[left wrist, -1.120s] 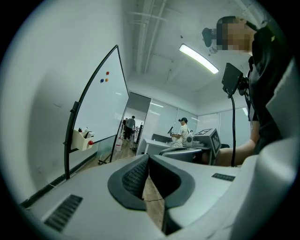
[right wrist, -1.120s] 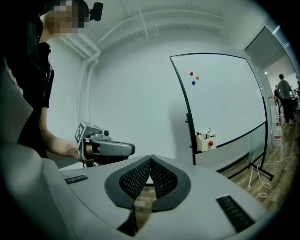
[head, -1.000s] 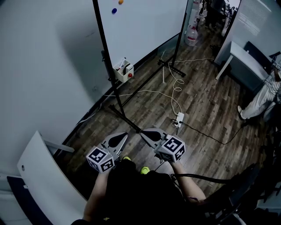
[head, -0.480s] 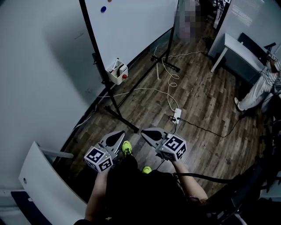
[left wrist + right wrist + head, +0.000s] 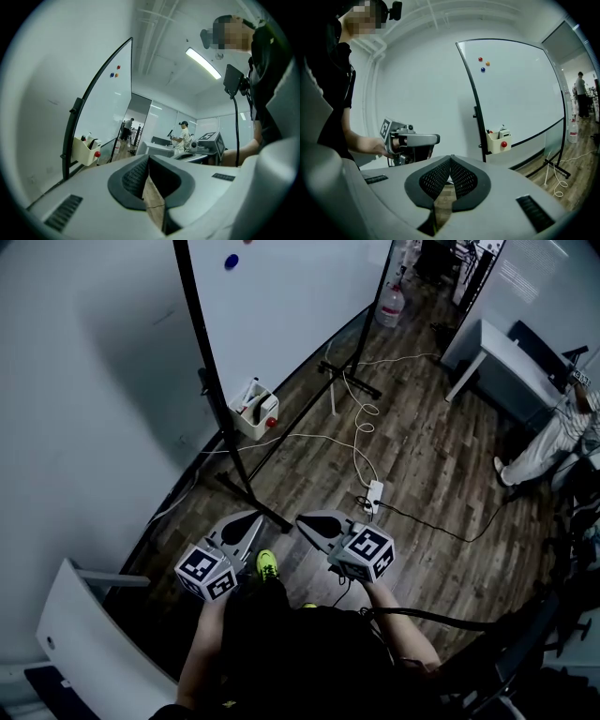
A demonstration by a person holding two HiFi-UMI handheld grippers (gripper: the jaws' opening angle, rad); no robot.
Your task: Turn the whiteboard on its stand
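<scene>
Approach: left gripper [image 5: 249, 523] and right gripper [image 5: 309, 523], both closed and empty, should open before clamping the whiteboard [image 5: 291, 306] frame's near upright [image 5: 202, 381] at 11 o'clock.

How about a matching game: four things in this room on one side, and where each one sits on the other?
Things
1. cream box
2. power strip
3. water bottle
4. blue magnet

Places
A. stuck on the face of the whiteboard
B. lying on the wood floor among cables
C. at the black post of the stand, below the board
D. standing on the floor past the board's far end

Pairs: 1-C, 2-B, 3-D, 4-A
</scene>
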